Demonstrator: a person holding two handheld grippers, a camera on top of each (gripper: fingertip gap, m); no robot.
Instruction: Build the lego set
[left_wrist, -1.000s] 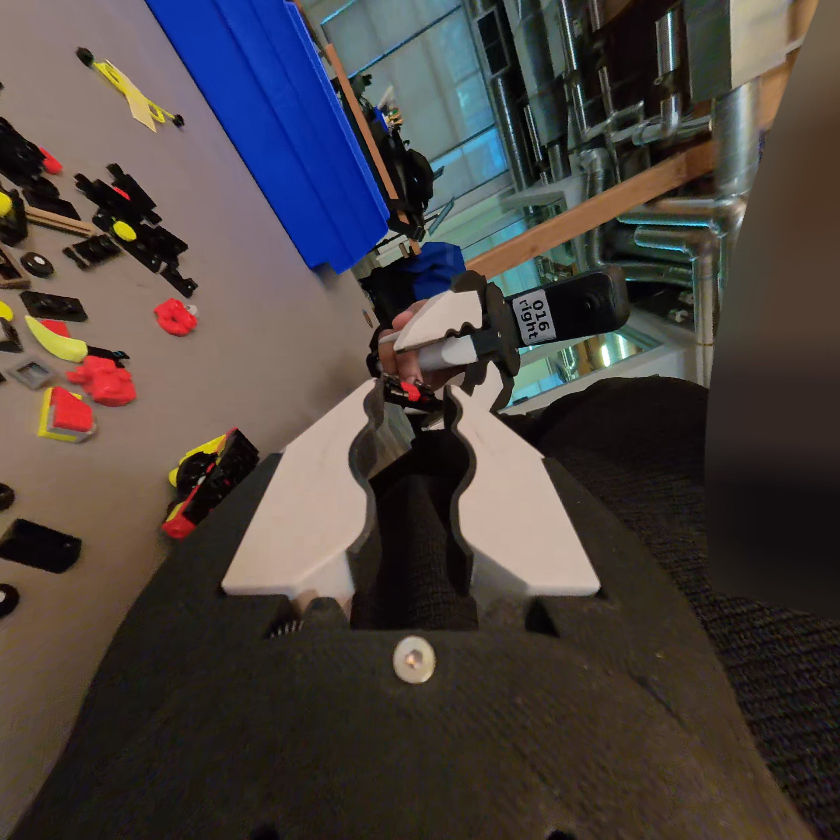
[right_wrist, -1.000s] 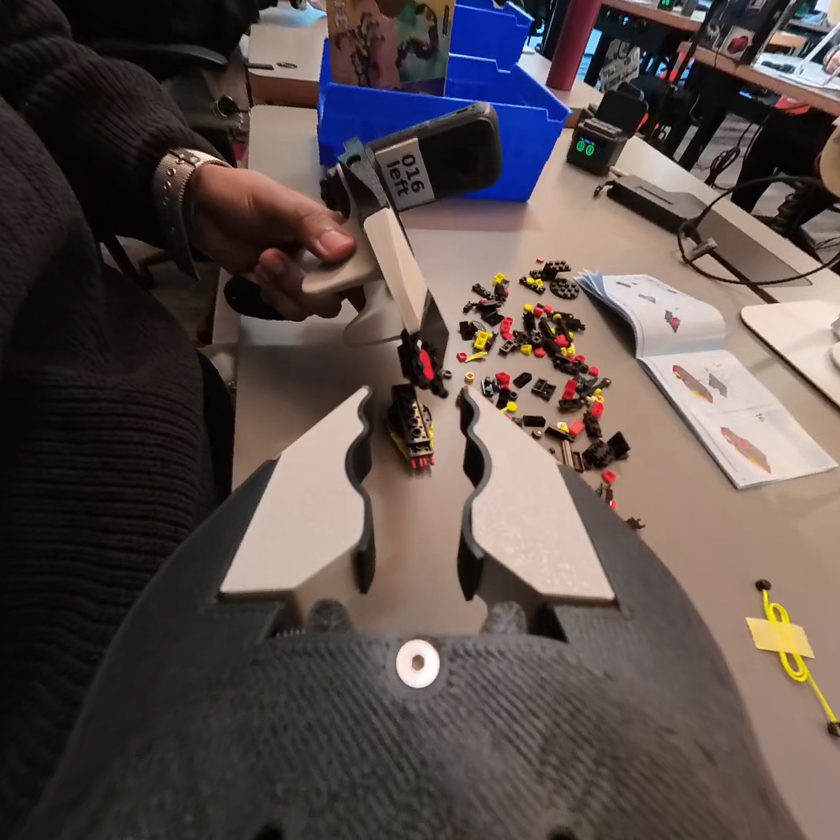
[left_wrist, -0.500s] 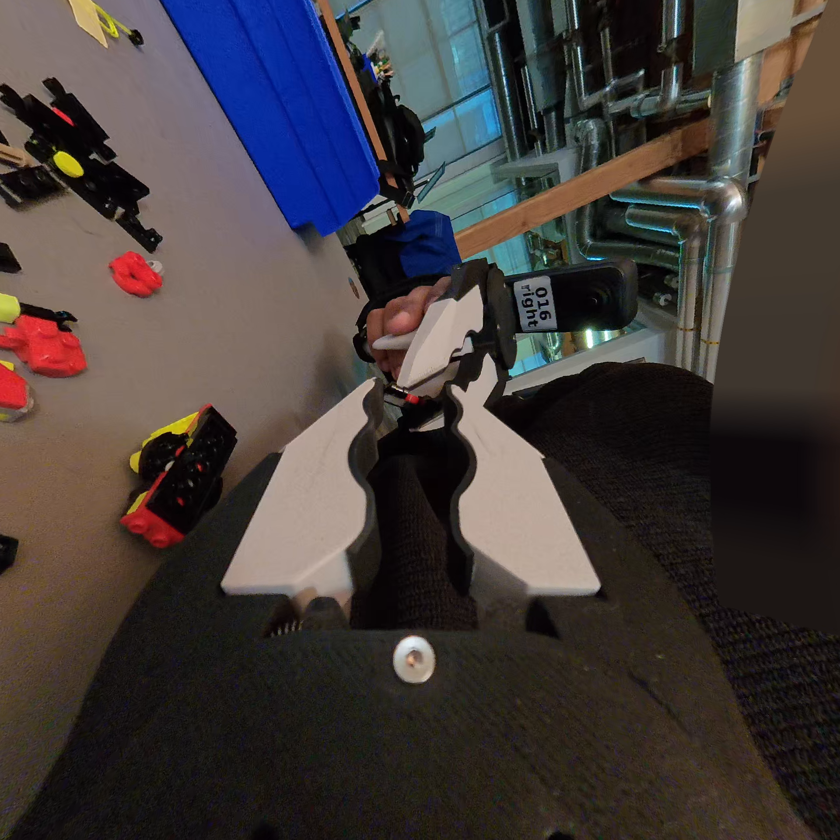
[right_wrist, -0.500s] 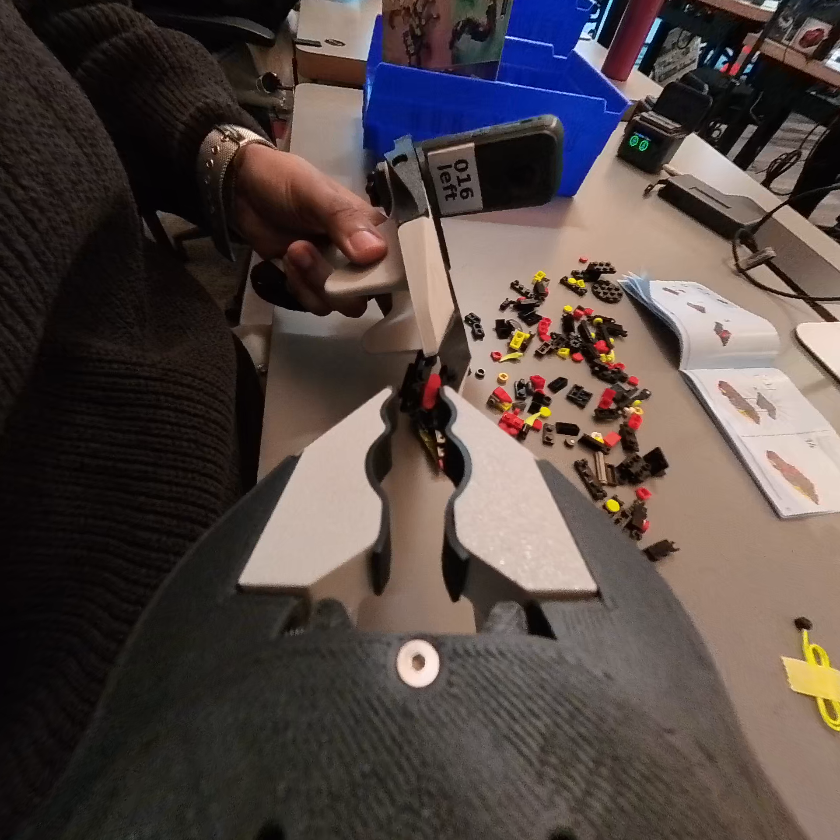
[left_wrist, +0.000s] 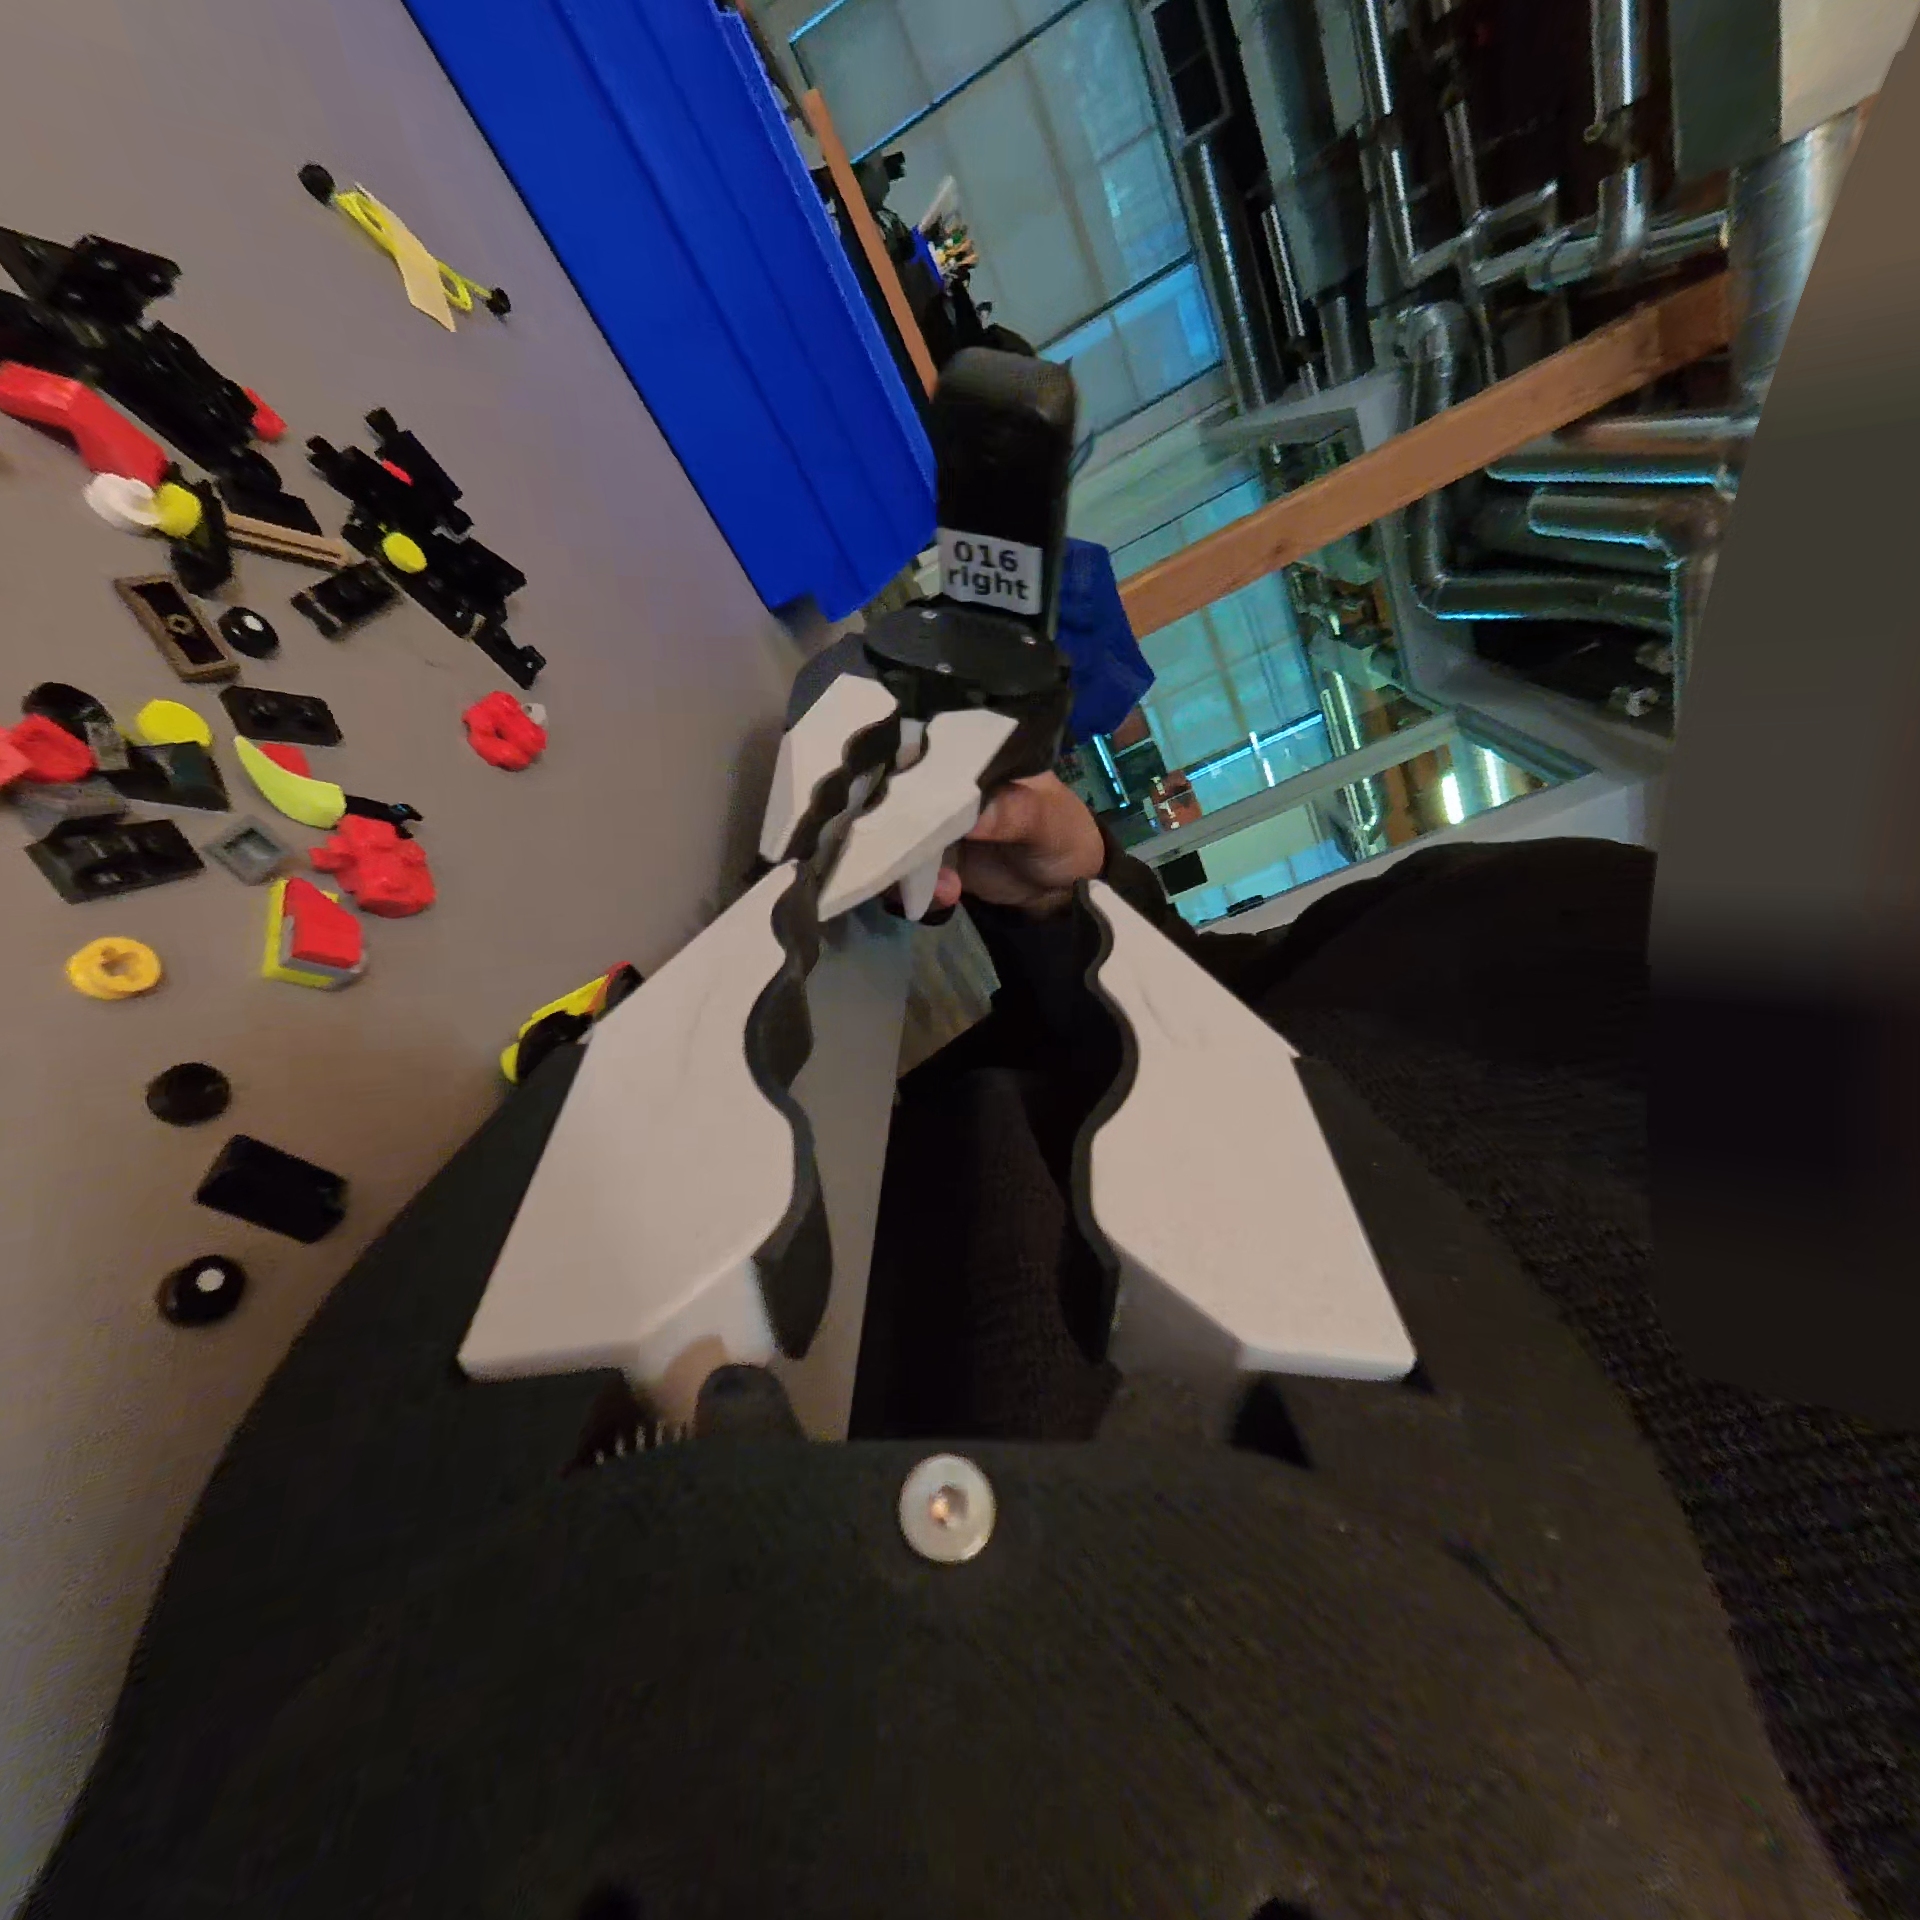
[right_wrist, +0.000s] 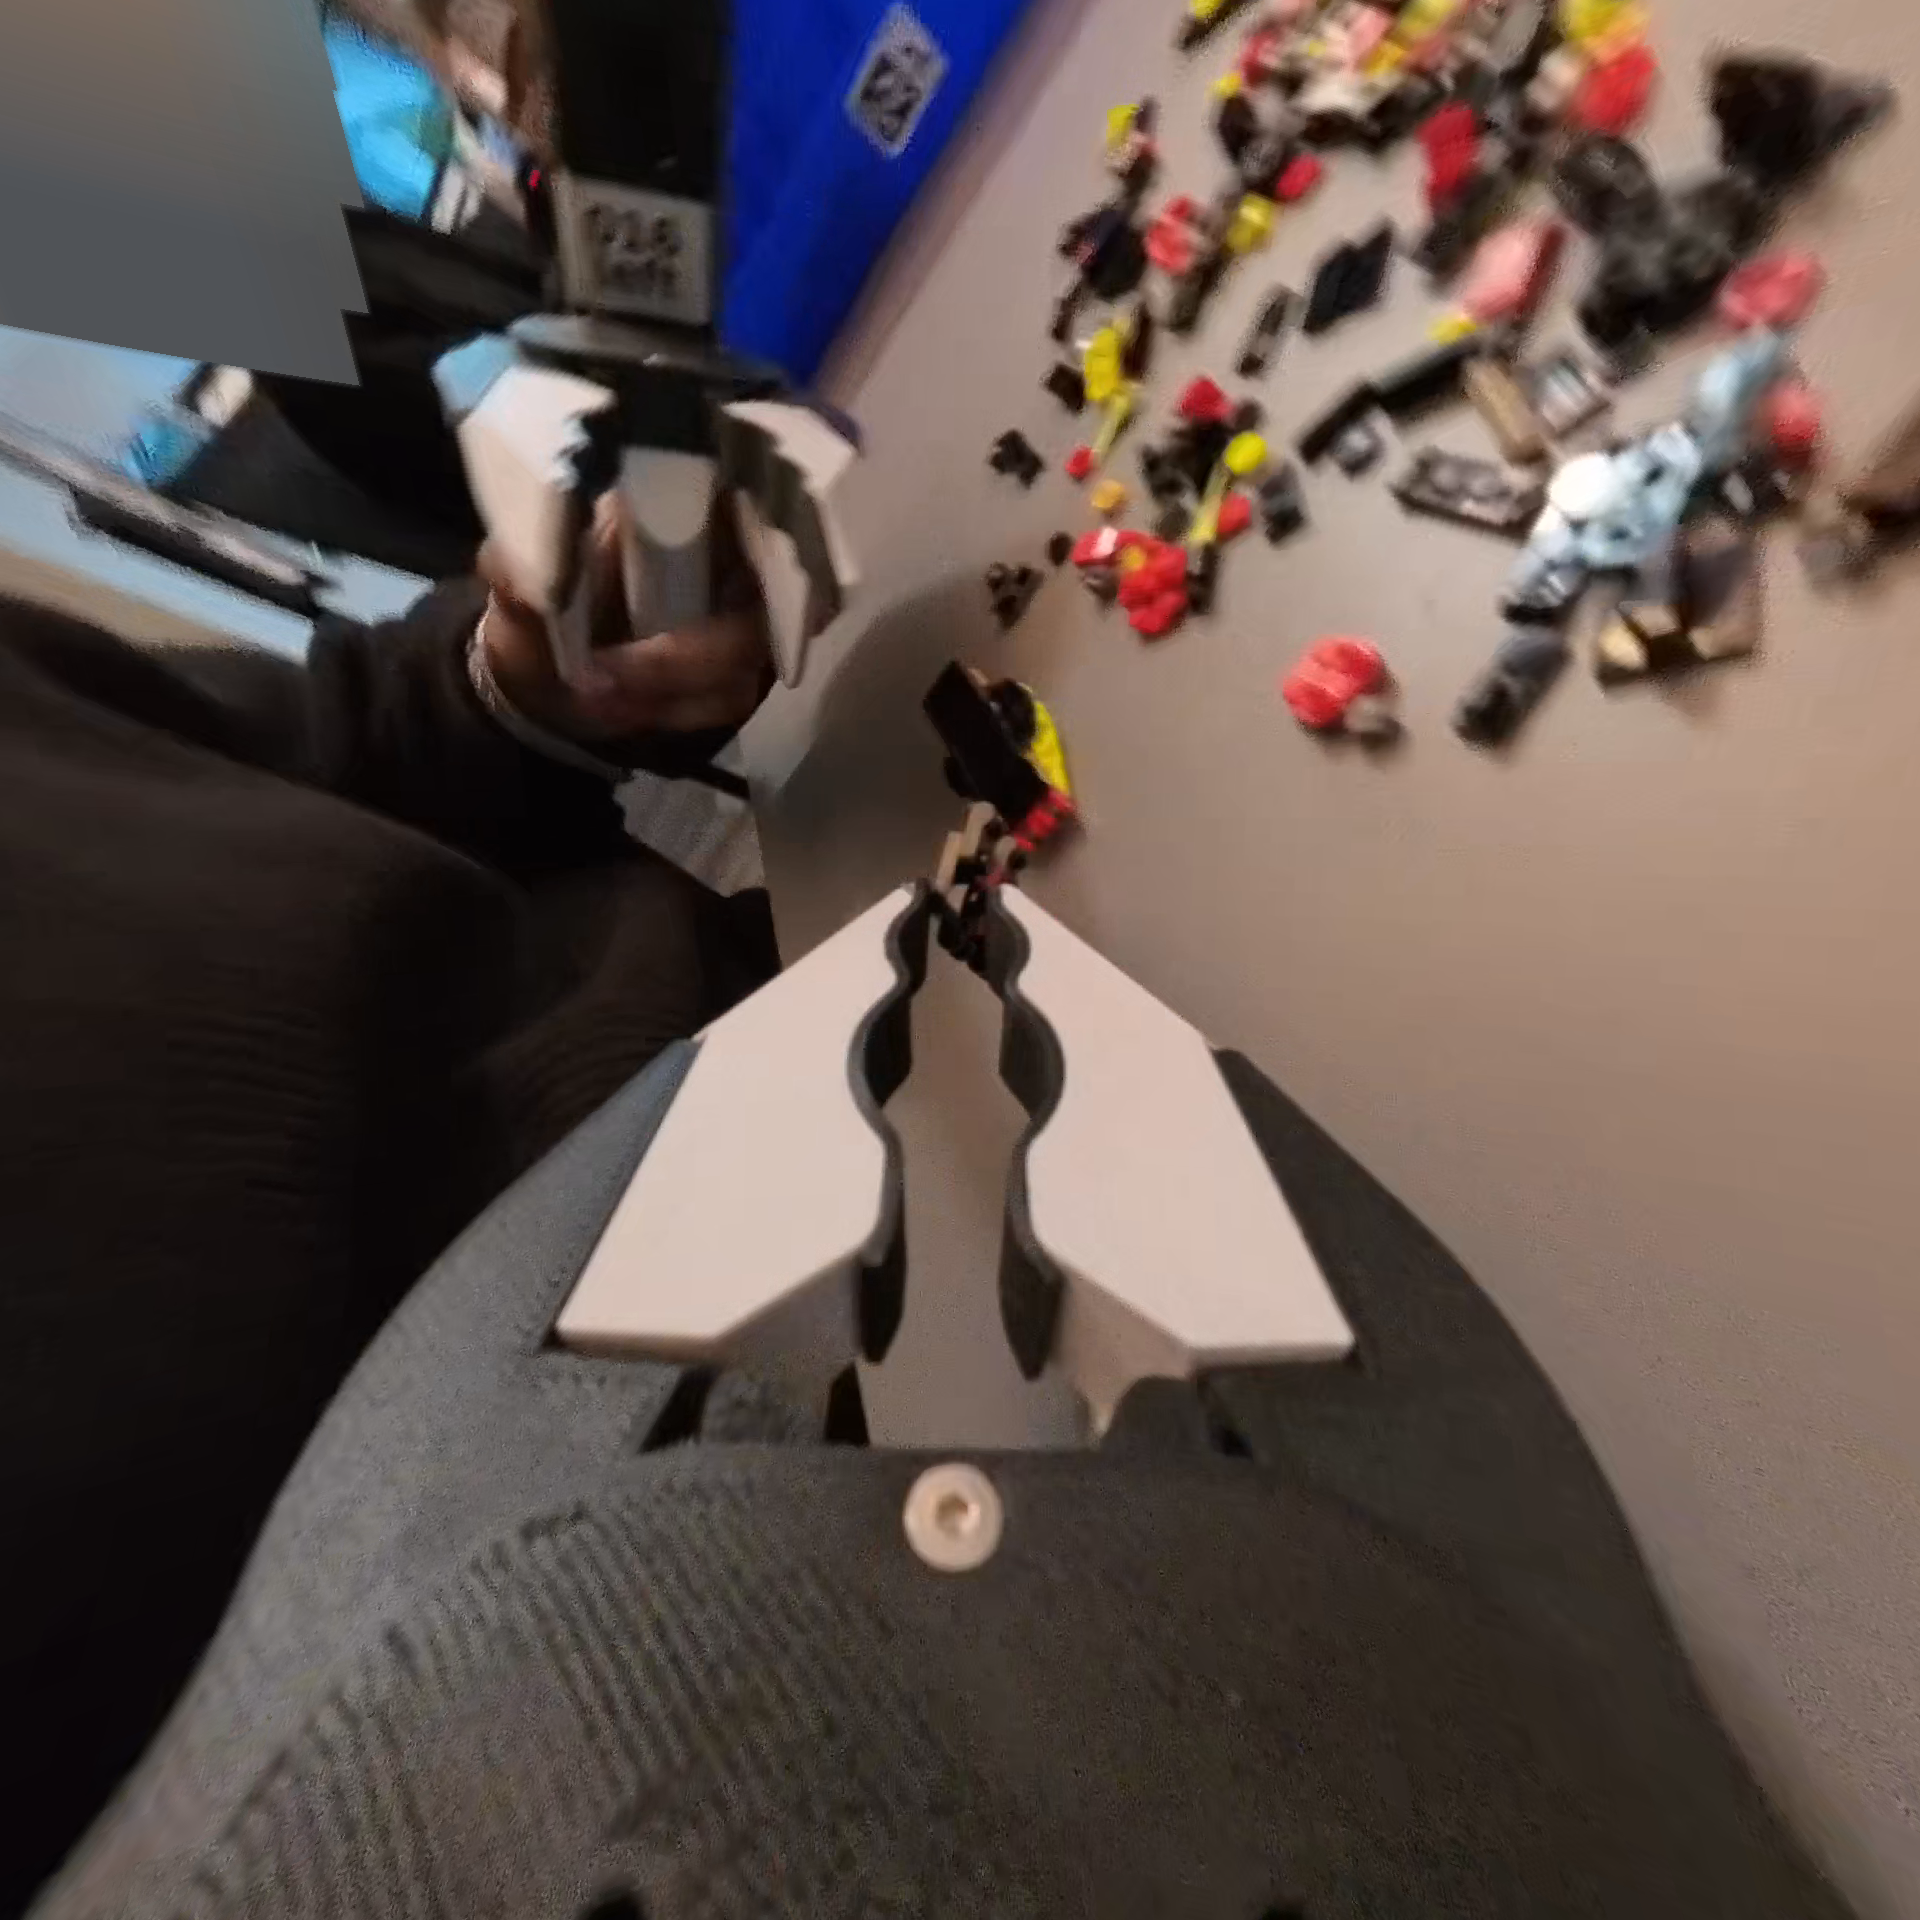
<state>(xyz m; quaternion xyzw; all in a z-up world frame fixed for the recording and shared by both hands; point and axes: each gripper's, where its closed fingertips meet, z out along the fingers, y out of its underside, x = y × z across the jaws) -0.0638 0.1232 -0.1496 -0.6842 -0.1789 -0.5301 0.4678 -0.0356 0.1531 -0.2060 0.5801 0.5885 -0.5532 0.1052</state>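
Note:
My right gripper (right_wrist: 961, 899) is shut on a small black and red brick piece (right_wrist: 971, 914) pinched at its fingertips, above the grey table (right_wrist: 1455, 1039). Just beyond it, a black, yellow and red brick assembly (right_wrist: 1003, 748) lies on the table. I cannot tell whether the piece touches it. My left gripper (left_wrist: 940, 914) is open with nothing between its fingers. It also shows open in the right wrist view (right_wrist: 665, 540). In the left wrist view the right gripper (left_wrist: 831, 831) is close in front of the left fingertips, and the assembly (left_wrist: 566, 1023) peeks out beside the left finger.
Several loose black, red and yellow bricks (left_wrist: 208, 675) (right_wrist: 1351, 364) are scattered over the table. A blue bin (left_wrist: 675, 260) (right_wrist: 862, 156) stands at the far edge. A yellow cord with a tag (left_wrist: 416, 260) lies near it. A dark sleeve (right_wrist: 260, 987) fills the left side. The left gripper's tips are roughly 7 centimetres from the right gripper's.
My left gripper opened and let go of the small black and red piece. My right gripper closed on that piece and now holds it alone. Both views have swung.

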